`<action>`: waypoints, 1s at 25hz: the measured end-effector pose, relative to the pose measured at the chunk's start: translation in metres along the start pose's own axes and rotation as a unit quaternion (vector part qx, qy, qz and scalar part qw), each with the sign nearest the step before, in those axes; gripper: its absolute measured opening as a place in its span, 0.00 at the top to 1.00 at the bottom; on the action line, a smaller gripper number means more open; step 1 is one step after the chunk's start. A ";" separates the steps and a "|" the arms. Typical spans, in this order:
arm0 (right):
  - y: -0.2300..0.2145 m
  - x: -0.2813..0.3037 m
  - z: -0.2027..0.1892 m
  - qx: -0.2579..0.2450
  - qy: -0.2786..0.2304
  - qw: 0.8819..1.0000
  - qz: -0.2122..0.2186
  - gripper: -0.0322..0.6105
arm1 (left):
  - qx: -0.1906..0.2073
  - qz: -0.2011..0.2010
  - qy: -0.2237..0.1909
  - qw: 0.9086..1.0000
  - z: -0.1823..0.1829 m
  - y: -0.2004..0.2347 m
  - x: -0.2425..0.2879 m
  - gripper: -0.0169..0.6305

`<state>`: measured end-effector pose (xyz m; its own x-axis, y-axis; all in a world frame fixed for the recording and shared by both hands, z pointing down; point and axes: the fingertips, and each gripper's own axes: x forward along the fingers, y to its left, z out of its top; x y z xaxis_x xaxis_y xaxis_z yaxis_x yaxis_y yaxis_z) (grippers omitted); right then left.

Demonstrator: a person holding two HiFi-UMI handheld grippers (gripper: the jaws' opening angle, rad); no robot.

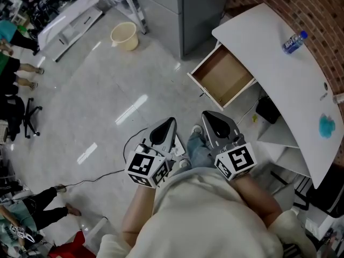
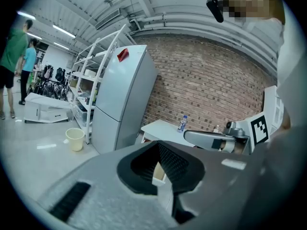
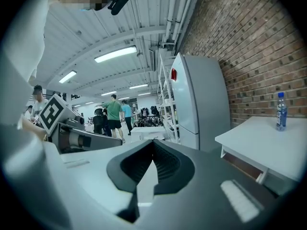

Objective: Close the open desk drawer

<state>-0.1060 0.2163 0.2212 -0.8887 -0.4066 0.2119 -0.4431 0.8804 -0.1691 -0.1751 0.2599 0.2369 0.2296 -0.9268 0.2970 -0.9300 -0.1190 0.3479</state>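
Note:
The open wooden drawer (image 1: 223, 75) sticks out from under the white desk (image 1: 269, 52), empty inside. In the head view both grippers are held side by side near my body, a good way short of the drawer and apart from it. My left gripper (image 1: 167, 123) is shut with nothing in it. My right gripper (image 1: 208, 117) is shut and empty too, pointing toward the drawer. In the right gripper view the drawer front (image 3: 247, 168) shows under the desk (image 3: 268, 145) at the right. The left gripper view shows the desk (image 2: 165, 131) ahead.
A water bottle (image 1: 294, 42) and a teal cloth (image 1: 326, 126) lie on the desk. A grey fridge (image 1: 183, 12) stands beside the drawer, a cream bucket (image 1: 124, 35) left of it. A black cable (image 1: 107, 171) runs across the floor. People (image 1: 16, 42) stand at the far left.

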 end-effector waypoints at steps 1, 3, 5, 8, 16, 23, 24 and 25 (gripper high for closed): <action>-0.007 0.005 0.003 0.000 0.000 1.000 0.000 0.95 | 0.001 -0.002 0.001 1.000 0.004 0.002 0.007 0.97; -0.021 0.015 0.008 -0.001 0.001 1.000 -0.001 0.95 | 0.004 -0.005 0.002 1.000 0.013 0.005 0.022 0.97; -0.034 0.021 0.013 -0.002 0.002 1.000 -0.001 0.95 | 0.005 -0.006 0.004 1.000 0.021 0.008 0.036 0.97; -0.052 0.031 0.020 -0.004 0.003 1.000 0.000 0.95 | -0.001 -0.007 0.005 1.000 0.032 0.014 0.058 0.97; -0.103 0.048 0.027 -0.003 0.008 1.000 -0.001 0.95 | 0.004 -0.015 0.009 1.000 0.050 0.017 0.109 0.97; -0.141 0.050 0.030 -0.006 0.003 1.000 0.004 0.95 | 0.011 -0.006 0.006 1.000 0.057 0.012 0.148 0.97; -0.145 0.050 0.030 -0.007 0.002 1.000 0.003 0.95 | 0.011 -0.004 0.003 1.000 0.058 0.012 0.152 0.97; -0.148 0.049 0.031 -0.007 0.000 1.000 0.002 0.95 | 0.011 -0.003 0.001 1.000 0.060 0.012 0.154 0.97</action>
<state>-0.0876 0.0583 0.2271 -0.8902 -0.4034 0.2118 -0.4384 0.8850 -0.1570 -0.1678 0.0948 0.2333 0.2358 -0.9254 0.2968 -0.9348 -0.1325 0.3295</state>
